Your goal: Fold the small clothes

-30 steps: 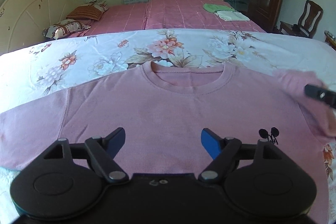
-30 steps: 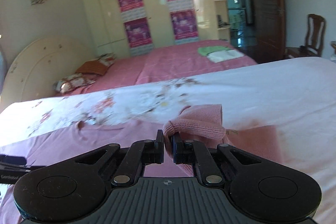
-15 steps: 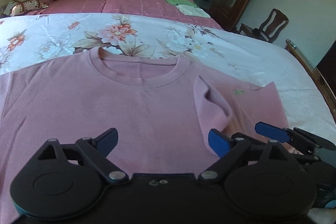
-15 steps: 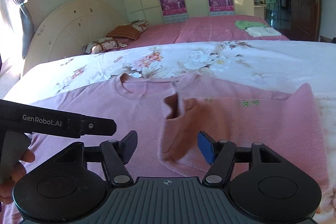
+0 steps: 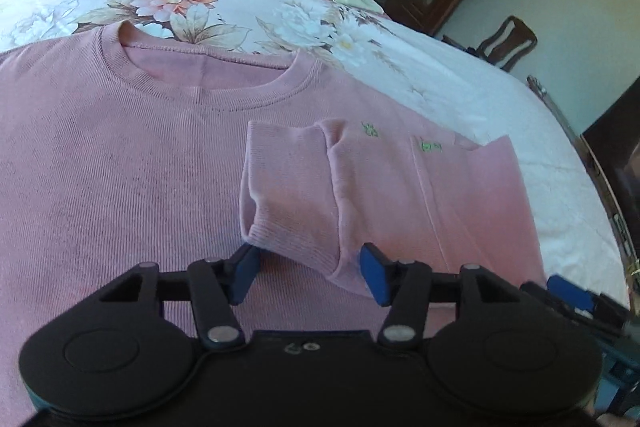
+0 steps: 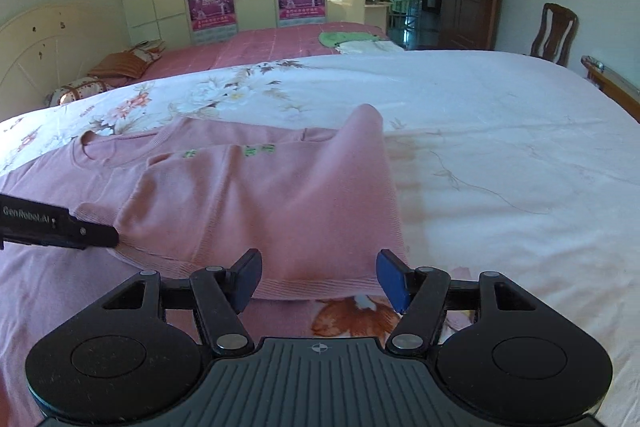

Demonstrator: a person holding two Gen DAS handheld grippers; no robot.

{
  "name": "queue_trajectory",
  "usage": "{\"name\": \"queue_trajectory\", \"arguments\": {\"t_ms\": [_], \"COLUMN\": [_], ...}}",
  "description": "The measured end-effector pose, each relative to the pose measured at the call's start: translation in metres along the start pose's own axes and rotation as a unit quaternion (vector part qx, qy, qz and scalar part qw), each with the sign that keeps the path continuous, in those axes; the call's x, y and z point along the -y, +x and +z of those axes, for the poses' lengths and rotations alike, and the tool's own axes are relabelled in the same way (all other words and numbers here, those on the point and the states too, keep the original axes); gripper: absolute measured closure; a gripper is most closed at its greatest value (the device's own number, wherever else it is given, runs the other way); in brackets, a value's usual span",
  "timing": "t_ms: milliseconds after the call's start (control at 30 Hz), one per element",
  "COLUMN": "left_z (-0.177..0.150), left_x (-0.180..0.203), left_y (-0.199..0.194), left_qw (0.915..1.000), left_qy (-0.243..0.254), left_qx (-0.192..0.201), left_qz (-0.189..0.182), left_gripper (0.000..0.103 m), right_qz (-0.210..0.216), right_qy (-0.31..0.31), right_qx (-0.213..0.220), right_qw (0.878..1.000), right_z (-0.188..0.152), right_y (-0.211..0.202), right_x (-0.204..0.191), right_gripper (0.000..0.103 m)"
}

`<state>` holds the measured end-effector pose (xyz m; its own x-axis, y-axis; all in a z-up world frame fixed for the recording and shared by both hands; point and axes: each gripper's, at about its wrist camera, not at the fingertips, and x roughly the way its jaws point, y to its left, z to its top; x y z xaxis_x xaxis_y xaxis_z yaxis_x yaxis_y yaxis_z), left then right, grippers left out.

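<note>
one pink sweater (image 5: 120,163) lies flat on the floral bed sheet (image 6: 500,131), sleeve folded across. left gripper (image 5: 308,273), just closing, straddles the cuff (image 5: 296,251) unpinched; right gripper (image 6: 320,277) parted, empty. two folded clothes (image 6: 356,41) beyond.

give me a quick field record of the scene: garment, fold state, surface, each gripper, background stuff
garment: pink ribbed knit sweater, lying flat, round neckline away from the cameras
fold state: one side with its sleeve cuff laid over the front; the other side not folded
surface: white floral bedsheet
left gripper: jaws just closing, either side of the cuff, pads not clearly pressing
right gripper: open, at the folded panel's hem, holding nothing
background: green and white folded cloths on a pink bed; wooden chair
</note>
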<state>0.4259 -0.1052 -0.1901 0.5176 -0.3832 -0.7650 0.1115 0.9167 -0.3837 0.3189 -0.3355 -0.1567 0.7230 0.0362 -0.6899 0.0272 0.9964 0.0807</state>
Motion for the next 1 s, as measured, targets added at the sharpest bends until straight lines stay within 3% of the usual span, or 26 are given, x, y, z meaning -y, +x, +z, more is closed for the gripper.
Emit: {"name": "queue_trajectory", "arguments": {"t_ms": [33,67,133,267,400,500,667,700,733,767,800,1000], "left_z": [0.002,0.004,0.007,0.014,0.030,0.035,0.027,0.024,0.021,0.018,0.014,-0.005], "left_x": [0.000,0.000,-0.002,-0.002,-0.007,-0.023,-0.055,-0.064,-0.071,-0.075,-0.082,-0.098], "left_y": [0.001,0.002,0.005,-0.009,-0.049,-0.075,-0.090,-0.088,-0.084,-0.080,-0.075,-0.057], "left_qw": [0.9999,0.9998,0.9994,0.9976,0.9913,0.9861,0.9837,0.9839,0.9840,0.9838,0.9839,0.9859], "left_qy": [-0.007,-0.012,-0.027,-0.029,-0.049,-0.056,-0.057,-0.064,-0.069,-0.072,-0.075,-0.069], "left_qx": [0.008,0.014,0.021,0.063,0.122,0.156,0.158,0.151,0.143,0.138,0.131,0.093], "left_qz": [0.000,0.001,0.000,0.003,-0.010,0.011,0.064,0.072,0.080,0.088,0.095,0.121], "left_gripper": [0.060,0.076,0.091,0.096,0.096,0.096,0.096,0.096,0.096,0.096,0.096,0.093], "right_qz": [-0.007,-0.011,-0.018,-0.022,-0.015,-0.001,0.015,0.017,0.020,0.020,0.021,0.006], "right_qy": [0.002,0.005,0.014,0.014,0.013,0.006,-0.005,-0.004,-0.002,-0.002,0.006,0.014], "right_qx": [-0.001,-0.003,-0.005,-0.009,-0.012,-0.015,-0.015,-0.013,-0.014,-0.021,-0.026,-0.040], "right_qw": [1.000,1.000,1.000,1.000,1.000,1.000,1.000,1.000,1.000,1.000,0.999,0.999], "right_z": [-0.002,-0.003,-0.005,-0.005,-0.006,-0.004,0.000,0.000,0.001,0.001,0.001,-0.006], "right_y": [0.001,0.002,0.003,0.005,0.004,0.008,0.019,0.020,0.022,0.025,0.029,0.026], "right_x": [0.004,0.007,0.013,0.014,0.012,0.004,-0.013,-0.014,-0.015,-0.016,-0.015,-0.006], "right_gripper": [0.040,0.040,0.040,0.040,0.040,0.040,0.041,0.045,0.055,0.090,0.096,0.096]}}
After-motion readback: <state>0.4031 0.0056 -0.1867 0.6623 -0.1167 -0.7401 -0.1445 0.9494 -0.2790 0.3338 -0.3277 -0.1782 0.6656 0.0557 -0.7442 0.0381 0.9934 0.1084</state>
